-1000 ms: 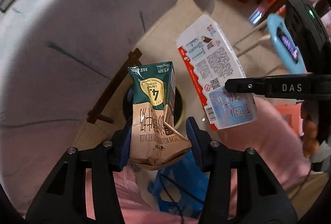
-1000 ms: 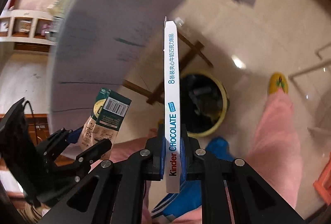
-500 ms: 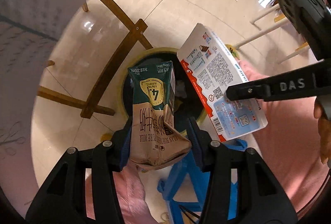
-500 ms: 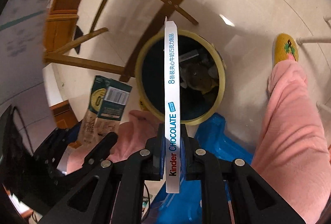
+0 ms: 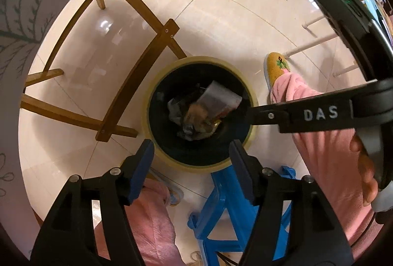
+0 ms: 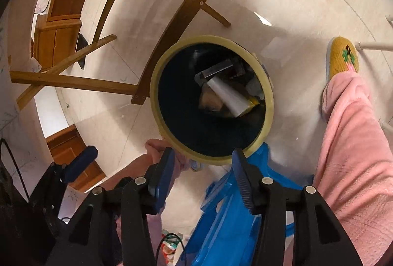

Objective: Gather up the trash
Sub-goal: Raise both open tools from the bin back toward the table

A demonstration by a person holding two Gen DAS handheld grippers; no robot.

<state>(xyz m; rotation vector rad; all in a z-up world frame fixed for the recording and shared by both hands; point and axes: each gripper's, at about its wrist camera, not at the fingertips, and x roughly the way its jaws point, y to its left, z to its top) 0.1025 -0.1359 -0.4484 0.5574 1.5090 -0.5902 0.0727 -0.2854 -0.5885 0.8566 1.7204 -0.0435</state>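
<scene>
A round bin with a yellow rim and a black liner stands on the tiled floor, also in the right wrist view. The white chocolate box lies tilted inside it on crumpled trash. A brown carton lies beside the box in the bin. My left gripper is open and empty above the bin's near rim. My right gripper is open and empty above the bin's near rim; its finger reaches in from the right in the left wrist view.
A wooden table frame stands left of the bin. A blue plastic stool is below the grippers. The person's pink-trousered legs and a yellow slipper are at the right. White stool legs stand beyond.
Both grippers opened over the bin. The milk carton left my left gripper and the chocolate box left my right gripper; both now lie in the bin.
</scene>
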